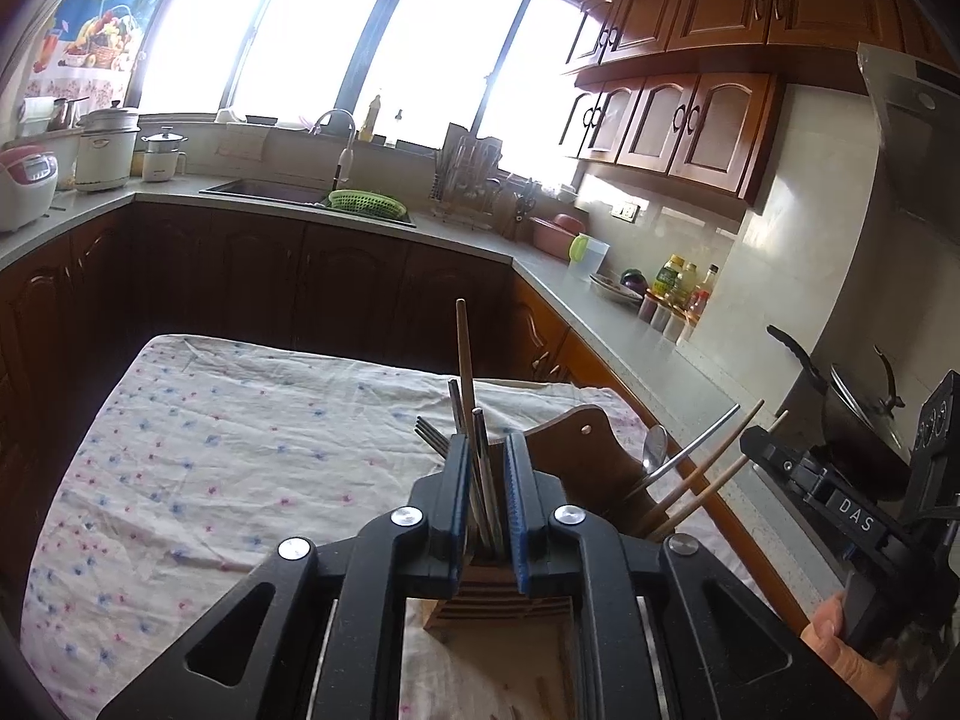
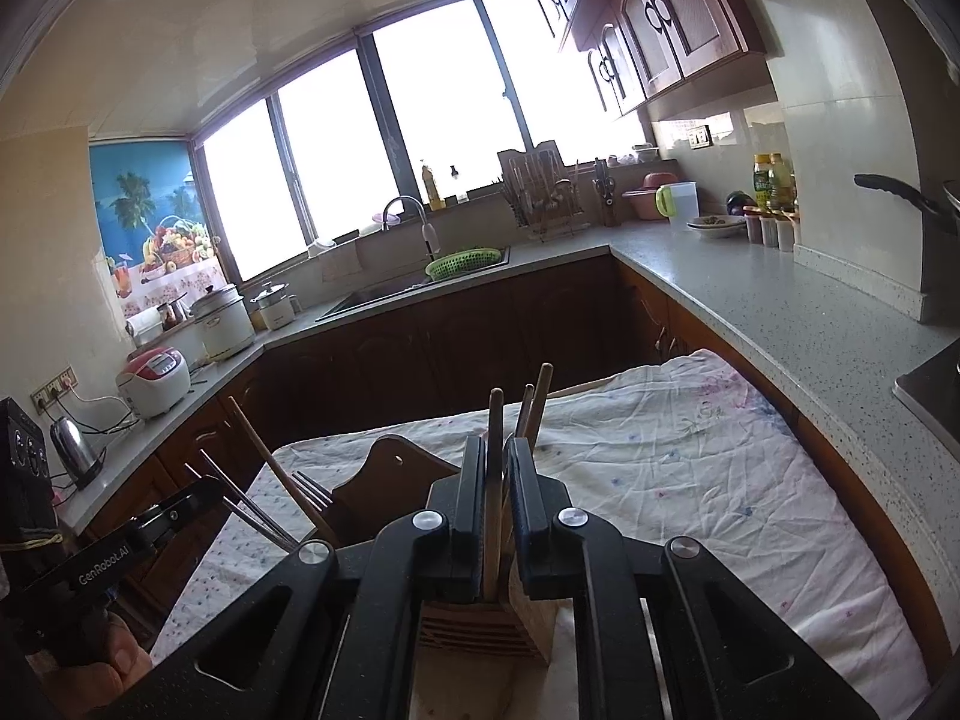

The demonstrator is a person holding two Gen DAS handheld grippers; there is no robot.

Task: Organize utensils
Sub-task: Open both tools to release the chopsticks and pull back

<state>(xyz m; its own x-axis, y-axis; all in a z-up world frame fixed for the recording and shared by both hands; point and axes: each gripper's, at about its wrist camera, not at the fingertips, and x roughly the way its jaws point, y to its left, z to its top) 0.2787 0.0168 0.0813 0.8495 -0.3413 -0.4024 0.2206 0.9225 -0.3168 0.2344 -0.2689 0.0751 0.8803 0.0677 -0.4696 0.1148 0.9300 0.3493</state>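
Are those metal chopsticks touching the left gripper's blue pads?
Apart. The left wrist view shows a gap between the metal chopsticks and both blue pads.

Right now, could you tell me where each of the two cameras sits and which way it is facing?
Left wrist: on the left gripper, looking along its fingers, slightly downward, at metal chopsticks in the wooden utensil holder; right gripper and a hand show at right.
Right wrist: on the right gripper, facing wooden chopsticks; left gripper shows at left.
Shared: the holder, floral cloth, sink, window.
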